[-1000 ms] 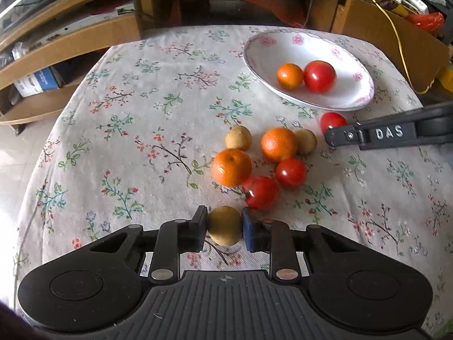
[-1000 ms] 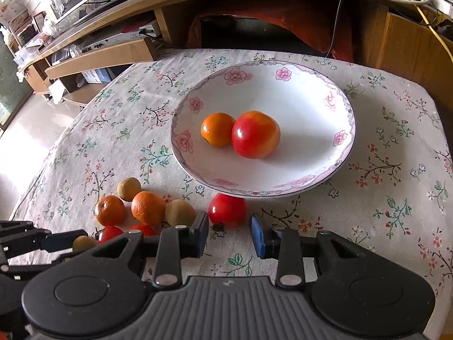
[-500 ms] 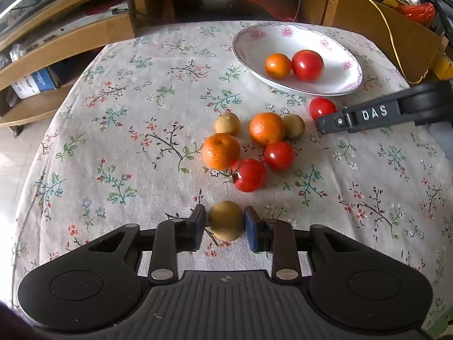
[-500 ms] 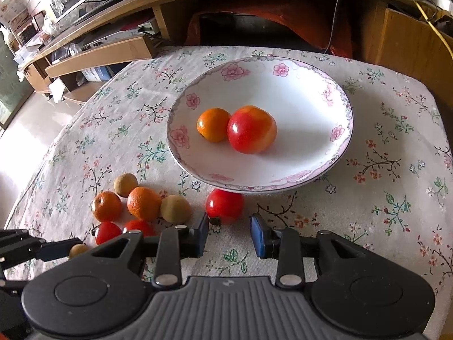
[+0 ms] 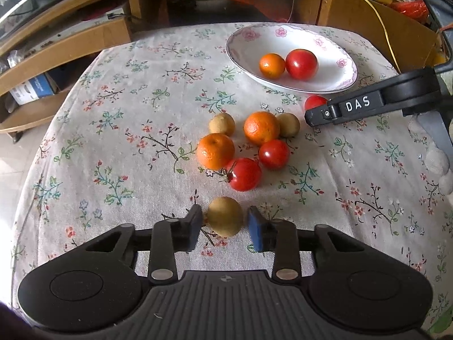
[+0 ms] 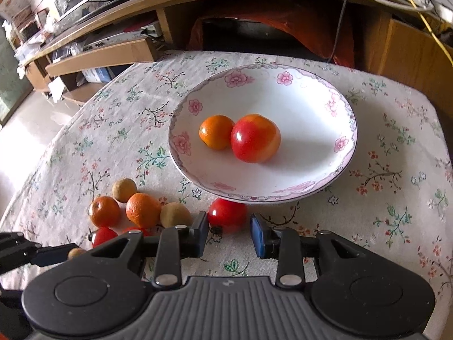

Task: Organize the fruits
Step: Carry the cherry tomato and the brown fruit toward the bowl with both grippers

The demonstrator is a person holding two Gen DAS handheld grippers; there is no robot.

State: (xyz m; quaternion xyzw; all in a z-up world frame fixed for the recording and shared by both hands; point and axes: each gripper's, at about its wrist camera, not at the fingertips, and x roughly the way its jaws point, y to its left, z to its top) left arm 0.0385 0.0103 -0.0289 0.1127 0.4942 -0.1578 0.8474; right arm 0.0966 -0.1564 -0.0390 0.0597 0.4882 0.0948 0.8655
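Left tongs (image 5: 225, 228): spread, w/ a brownish-yellow fruit (image 5: 225, 216) sitting between the blue pads. Small gaps show on both sides, so no pinch; fruit rests on the floral cloth of the tabletop (image 5: 119, 130).

Right tongs (image 6: 229, 233): also spread, w/ a small red tomato (image 6: 228, 218) between the pads, nearer the left pad; right pad clearly apart from it. This tomato lies on the cloth just beside the near rim of the plate (image 6: 325, 182), partly under its edge.

Just ahead of the left tongs, a cluster on the cloth: stemmed tomato (image 5: 243, 174) touching a smaller tomato (image 5: 273, 154) and an orange (image 5: 215, 151); behind them a second orange (image 5: 262, 127) w/ one brownish fruit on each side (image 5: 222, 124) (image 5: 288, 124).

Farther out: white plate w/ pink flowers, holding a small orange (image 6: 216, 131) and a big red-orange tomato (image 6: 254, 138), touching each other, left of the plate's centre.

Beyond the tabletop: wooden shelving w/ boxes, cables.
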